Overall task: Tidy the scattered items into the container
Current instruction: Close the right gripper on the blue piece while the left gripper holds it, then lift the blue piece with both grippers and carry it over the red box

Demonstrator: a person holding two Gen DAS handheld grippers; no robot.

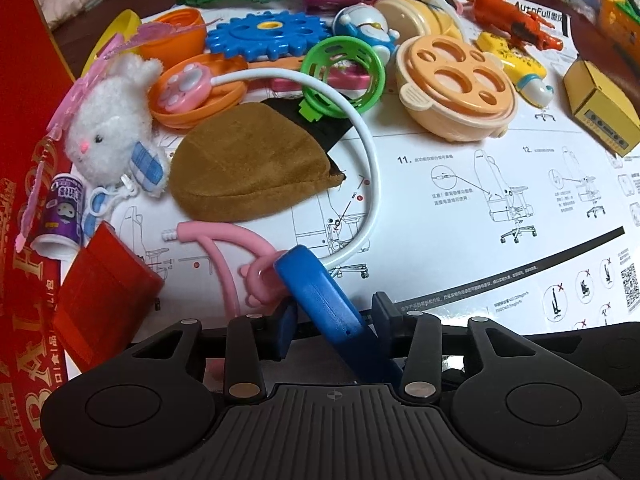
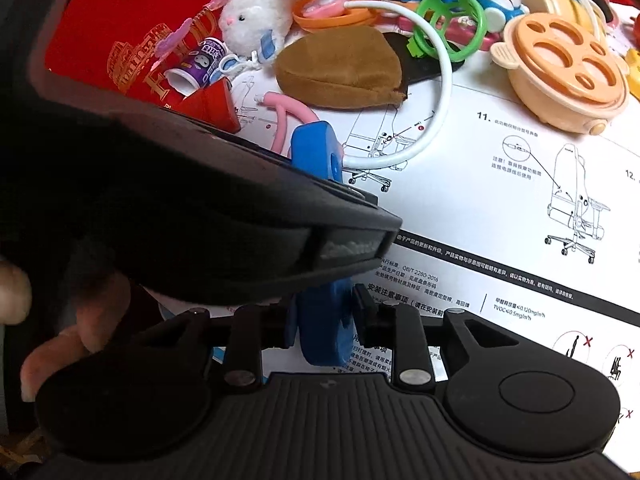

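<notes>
The blue plastic piece stood over the instruction sheet, clamped low by the right gripper; the left gripper straddled it, contact unclear. Judged light, rigid, smooth; flat faces grip best

White instruction sheet covers the surface, toys scattered across it

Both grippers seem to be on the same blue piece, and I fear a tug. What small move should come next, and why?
Probably draw the left gripper back off the blue piece: its fingers look slack around it, while the right gripper appears to pinch the other end, so the right alone could carry it.
</notes>
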